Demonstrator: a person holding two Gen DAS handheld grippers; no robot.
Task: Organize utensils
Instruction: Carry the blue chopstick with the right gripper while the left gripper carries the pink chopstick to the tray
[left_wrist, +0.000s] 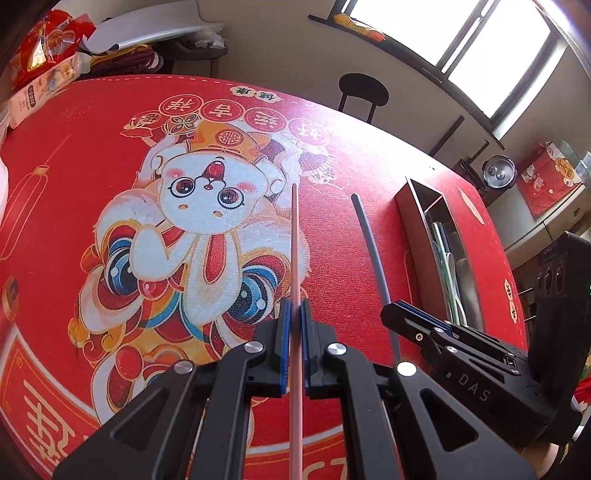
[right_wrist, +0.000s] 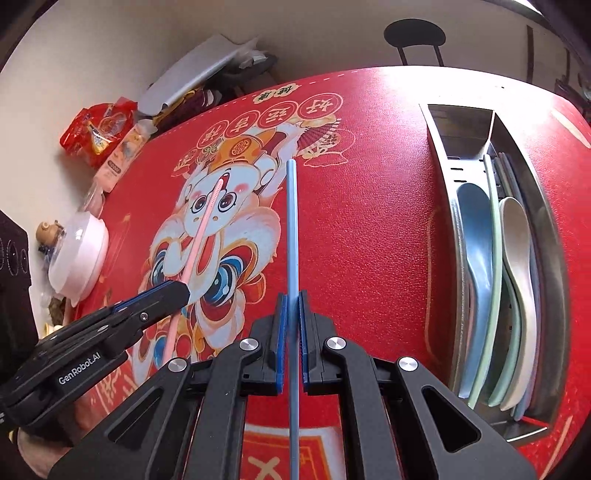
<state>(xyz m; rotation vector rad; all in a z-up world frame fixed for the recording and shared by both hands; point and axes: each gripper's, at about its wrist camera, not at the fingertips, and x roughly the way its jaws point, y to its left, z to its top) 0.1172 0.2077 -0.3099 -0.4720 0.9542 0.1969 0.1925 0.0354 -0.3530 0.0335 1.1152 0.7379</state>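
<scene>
Left gripper (left_wrist: 294, 314) clamping pink chopstick (left_wrist: 294, 236), right gripper (right_wrist: 292, 306) clamping blue chopstick (right_wrist: 291, 221); long sticks risking pivoting, snagging tray (right_wrist: 436, 147) wall.

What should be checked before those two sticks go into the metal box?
1. Left gripper shut on the pink chopstick: ok.
2. Right gripper shut on the blue chopstick: ok.
3. Metal tray within view, on the right: ok.
4. Room in the tray: the far compartment looks free; spoons fill the near one: ok.
5. The two chopsticks apart, not crossing: ok.
6. Grip firm enough for carrying: cannot tell.
</scene>
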